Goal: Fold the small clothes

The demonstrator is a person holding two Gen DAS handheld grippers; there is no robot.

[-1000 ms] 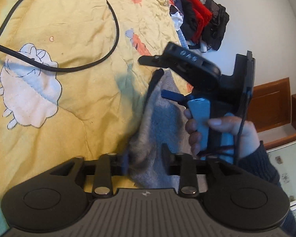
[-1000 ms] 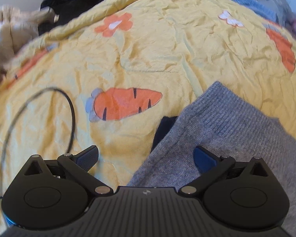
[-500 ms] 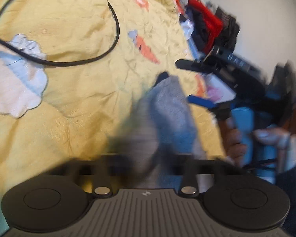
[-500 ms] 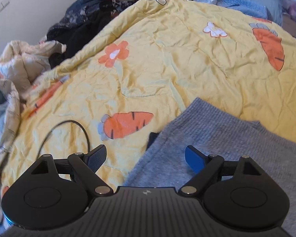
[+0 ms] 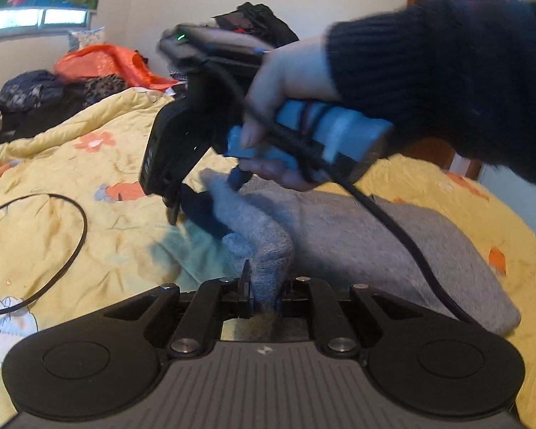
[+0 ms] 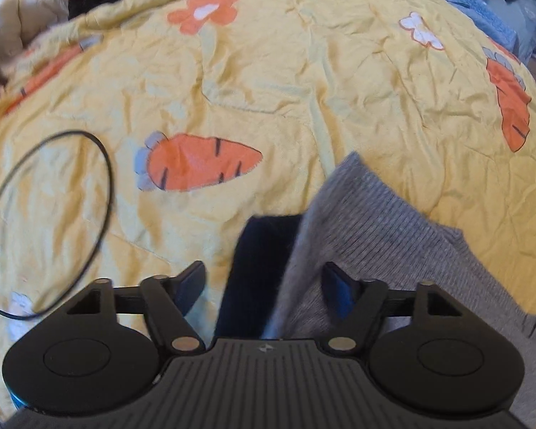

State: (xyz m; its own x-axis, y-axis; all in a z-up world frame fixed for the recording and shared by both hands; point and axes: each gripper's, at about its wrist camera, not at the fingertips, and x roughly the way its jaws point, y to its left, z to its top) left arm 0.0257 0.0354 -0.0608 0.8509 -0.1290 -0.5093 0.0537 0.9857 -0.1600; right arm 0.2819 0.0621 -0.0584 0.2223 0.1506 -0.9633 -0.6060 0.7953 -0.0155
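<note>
Two hand-held grippers in play, both at the grey knit garment (image 5: 357,239), which lies on the bed's yellow quilt (image 6: 268,82) just beside the orange carrot print (image 6: 196,162).

Left hand-held gripper (image 5: 264,295): jaws pressed together, pinching a raised fold of the grey knit. Fabric is pulled up into a ridge running from the pads toward the carrot print side.

Right hand-held gripper (image 6: 264,279): jaws part-spread and have just been closing. The garment's ribbed edge and a dark navy piece (image 6: 253,268) under it sit between the fingers. Blue-padded finger (image 6: 339,286) lies over the knit; black finger (image 6: 191,280) is over bare quilt on the carrot side and clear of the cloth, so no pinch. In the left wrist view a hand (image 5: 286,82) in a dark knit sleeve (image 5: 446,68) grips its blue handle, tool angled steeply down onto the garment.

Black cable (image 6: 100,196) loops on the quilt on the far side of the carrot from the garment, well apart from it. Heap of clothes (image 5: 100,71) sits beyond the quilt, past the carrot print. Some motion blur on the right tool in the left wrist view.
</note>
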